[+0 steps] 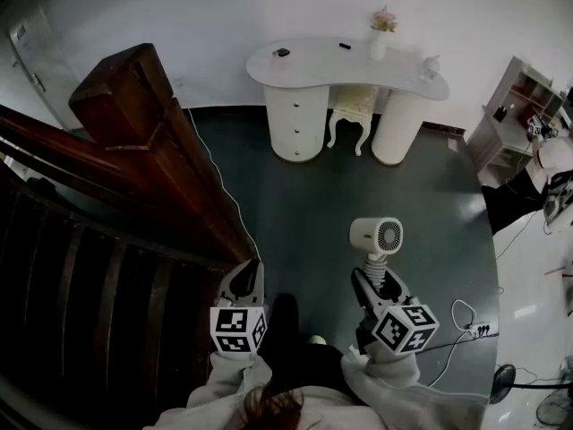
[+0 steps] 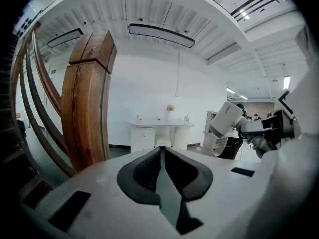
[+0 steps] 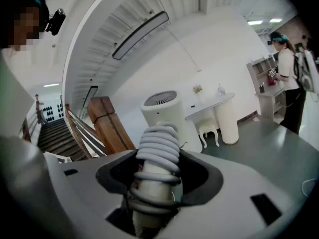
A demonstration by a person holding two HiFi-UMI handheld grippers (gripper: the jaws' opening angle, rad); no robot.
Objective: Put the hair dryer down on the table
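Observation:
A white hair dryer [image 1: 376, 236] stands upright in my right gripper [image 1: 377, 282], its round grille facing up toward the head camera. In the right gripper view the jaws are shut on the hair dryer [image 3: 162, 108] at its handle, which has a grey cord coiled round it. My left gripper [image 1: 243, 285] is held low at the left, shut with nothing in it; its own view shows the pads [image 2: 149, 171] meeting. The white vanity table [image 1: 349, 61] stands far ahead against the wall, well apart from both grippers. The hair dryer [image 2: 227, 118] also shows in the left gripper view.
A dark wooden newel post [image 1: 134, 88] and stair rail rise at the left. A small white stool [image 1: 351, 110] stands under the table. A white shelf unit [image 1: 519, 106] and a person [image 3: 286, 73] are at the right. Cables [image 1: 466, 316] lie on the green floor.

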